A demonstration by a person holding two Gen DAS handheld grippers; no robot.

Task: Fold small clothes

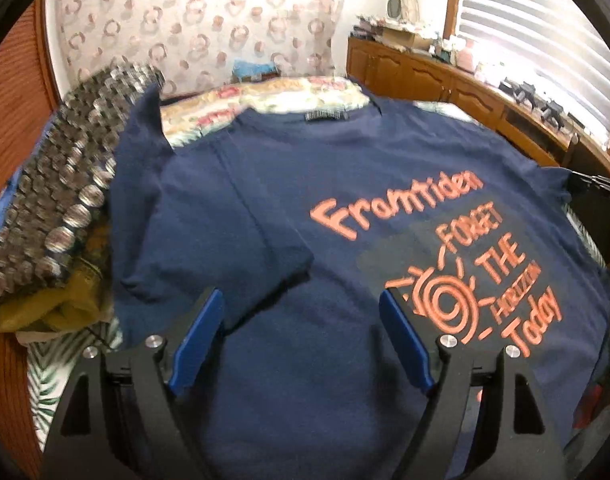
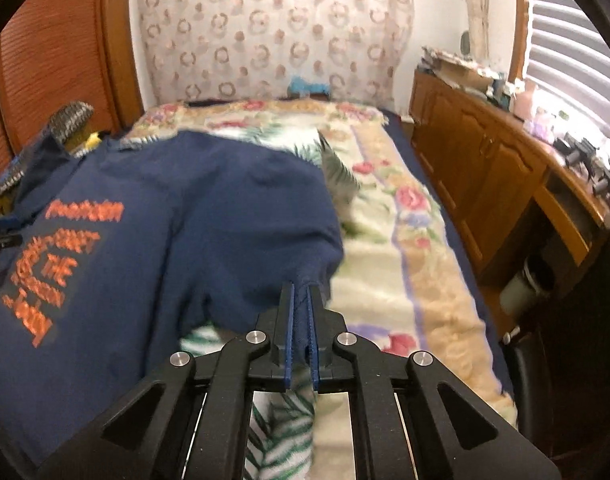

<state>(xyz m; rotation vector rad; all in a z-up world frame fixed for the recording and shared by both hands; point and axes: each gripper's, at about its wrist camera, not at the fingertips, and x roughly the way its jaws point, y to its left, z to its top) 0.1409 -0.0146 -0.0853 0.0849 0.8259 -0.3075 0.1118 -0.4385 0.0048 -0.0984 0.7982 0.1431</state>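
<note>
- My left gripper (image 1: 301, 312) has a black frame with two blue finger pads (image 1: 197, 344).
- Round silver screws (image 1: 153, 341) sit on its black linkage arms.
- My right gripper (image 2: 300, 300) is the same: black body, thin blue pads (image 2: 289, 344), silver screws (image 2: 256, 336).
- Both frames have triangular cut-outs.

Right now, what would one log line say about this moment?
step: folding navy T-shirt | left claw: open above shirt | right claw: shut on shirt's edge, lifted off floral blanket
</note>
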